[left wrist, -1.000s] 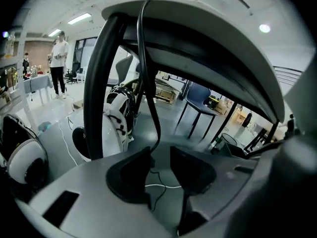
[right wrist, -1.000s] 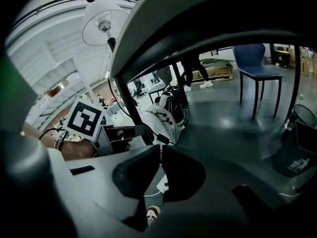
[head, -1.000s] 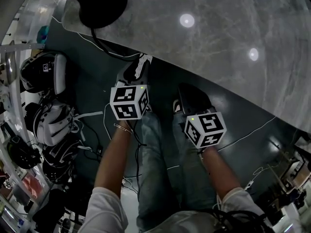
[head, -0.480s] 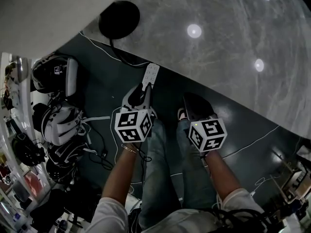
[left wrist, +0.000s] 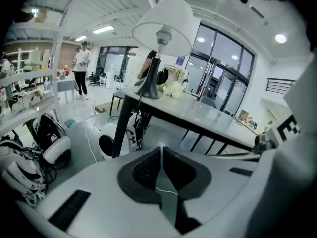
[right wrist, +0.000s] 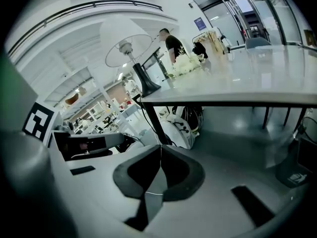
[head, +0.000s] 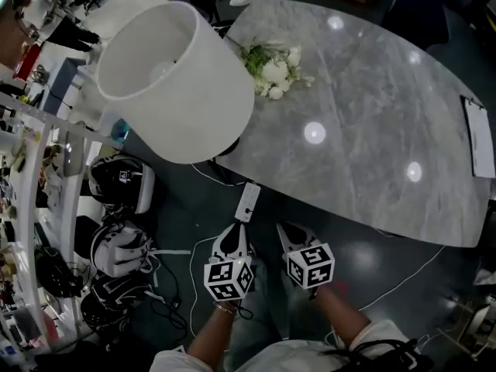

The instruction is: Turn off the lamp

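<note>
A: Lamp, where?

B: The lamp (head: 174,84) has a big white shade and a black base. It stands on the left end of the grey table (head: 372,130), near the corner. Flowers (head: 273,64) lie just beside it on the tabletop. I can't tell if it's lit.

A: Left claw?

B: The left gripper (head: 235,231) is low over the dark floor, in front of the table's near edge and well apart from the lamp. Its jaws have just been closing. The tips meet now, with nothing between them.

A: Right one?

B: The right gripper (head: 283,227) is just beside the left at about the same height. Its jaws are pressed together and empty. It's not touching anything.

A: Both aimed at the lamp?

B: Roughly. Each gripper view has the lamp up and left of its jaws, on the tabletop above them.

A: Clutter?

B: A power strip (head: 248,201) lies on the floor just ahead of the left gripper, by the table edge. Black and white helmets (head: 120,184) are piled on the floor at the left, beside shelves (head: 31,177). A clipboard (head: 480,138) sits on the table's far right end. In the left gripper view a person (left wrist: 80,68) stands far back in the room.
</note>
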A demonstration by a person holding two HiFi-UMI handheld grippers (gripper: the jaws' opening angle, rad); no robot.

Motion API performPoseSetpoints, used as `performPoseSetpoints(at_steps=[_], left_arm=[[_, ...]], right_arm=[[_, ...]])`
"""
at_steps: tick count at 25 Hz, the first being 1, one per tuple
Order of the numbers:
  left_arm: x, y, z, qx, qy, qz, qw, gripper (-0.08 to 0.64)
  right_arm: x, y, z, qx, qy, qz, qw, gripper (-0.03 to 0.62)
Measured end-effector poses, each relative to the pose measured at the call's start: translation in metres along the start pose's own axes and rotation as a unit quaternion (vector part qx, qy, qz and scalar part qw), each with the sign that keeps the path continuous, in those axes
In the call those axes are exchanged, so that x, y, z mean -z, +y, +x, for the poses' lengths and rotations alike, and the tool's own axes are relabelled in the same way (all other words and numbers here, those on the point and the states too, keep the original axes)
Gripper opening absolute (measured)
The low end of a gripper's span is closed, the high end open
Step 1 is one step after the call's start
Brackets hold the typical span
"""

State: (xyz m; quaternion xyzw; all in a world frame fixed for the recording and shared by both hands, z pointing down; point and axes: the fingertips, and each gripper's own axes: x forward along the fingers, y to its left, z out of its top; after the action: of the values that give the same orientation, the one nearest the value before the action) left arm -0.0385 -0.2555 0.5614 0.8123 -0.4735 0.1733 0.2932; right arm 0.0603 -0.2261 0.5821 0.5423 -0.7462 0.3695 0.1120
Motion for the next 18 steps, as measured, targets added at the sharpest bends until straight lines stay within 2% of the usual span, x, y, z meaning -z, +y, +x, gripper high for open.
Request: performPoseSetpoints(at_steps=[5,10,18], left_arm=[[-0.027,-0.025,-0.054,-0.008,-0.012,0.005,0.9999,0.017],[-0.061,-0.04,-0.103,-0.015,-0.027,-0.017,0.9994,0.015],[-0.126,-0.071,-0.149,0.01,-0.075,0.014,0.997,0.015]], right_arm=[[-0.018,0.024,-0.046,-0.007,0.004,0.024,1.0,0.002],[-0.067,0.045,-0.084,-0.016,-0.027,0.031,0.999,0.002],[-0.145,0.08,-0.138,-0.024,-0.096,-0.019,0.995,0.002]])
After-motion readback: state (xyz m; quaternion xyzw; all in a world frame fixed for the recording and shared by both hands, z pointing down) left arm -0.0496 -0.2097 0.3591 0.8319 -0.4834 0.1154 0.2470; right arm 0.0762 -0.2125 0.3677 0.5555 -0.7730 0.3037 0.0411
